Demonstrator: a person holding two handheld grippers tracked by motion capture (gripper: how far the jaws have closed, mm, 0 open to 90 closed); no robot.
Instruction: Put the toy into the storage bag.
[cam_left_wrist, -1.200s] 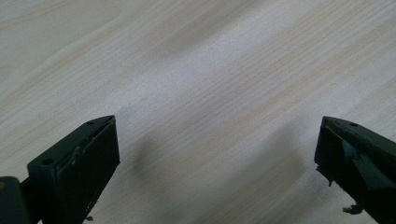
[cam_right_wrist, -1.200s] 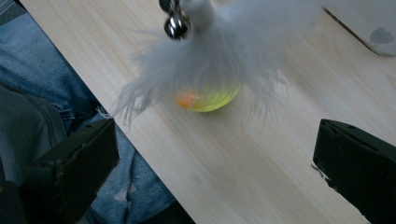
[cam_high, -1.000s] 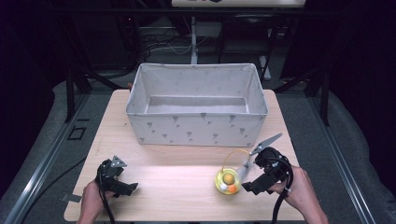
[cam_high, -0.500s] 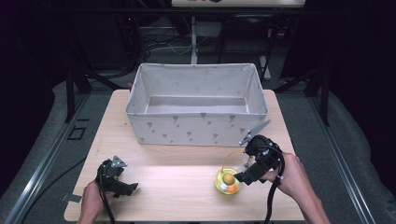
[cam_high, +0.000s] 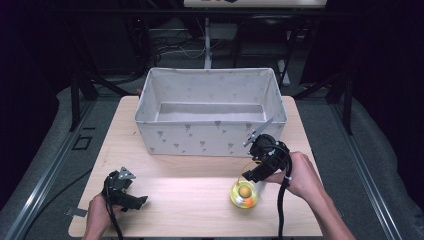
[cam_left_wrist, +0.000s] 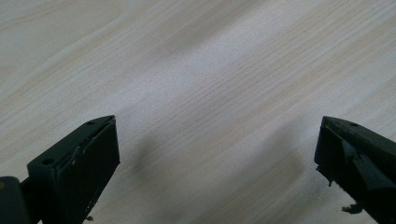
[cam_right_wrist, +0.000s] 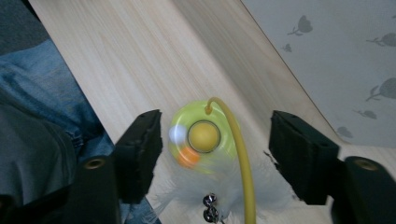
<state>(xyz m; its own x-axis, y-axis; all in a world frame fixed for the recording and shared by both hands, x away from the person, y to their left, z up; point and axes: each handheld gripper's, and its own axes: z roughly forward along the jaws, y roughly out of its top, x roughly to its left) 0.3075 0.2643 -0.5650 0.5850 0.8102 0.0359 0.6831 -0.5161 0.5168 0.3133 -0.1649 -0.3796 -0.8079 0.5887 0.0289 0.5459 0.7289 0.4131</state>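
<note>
You are working a brightly lit table (cam_high: 200, 195) with black surroundings toward twelve o'clock. The yellow toy (cam_right_wrist: 203, 137) is smearing with motion blur, and soft jaw shadows are falling on the wood.

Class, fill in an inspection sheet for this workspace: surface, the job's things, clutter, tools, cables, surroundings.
Surface: pale wooden table, no marks seen.
Job's things: yellow-green cat toy with a yellow wand and feathers, on the table near the front edge; grey fabric bin with a leaf print behind it, nothing seen inside.
Clutter: nothing seen.
Tools: left tool open above bare wood; right tool has just been closing, jaws either side of the toy, pads not touching it.
Cables: one black cable trails from the right tool.
Surroundings: dark room, grey floor, metal frame legs.
</note>
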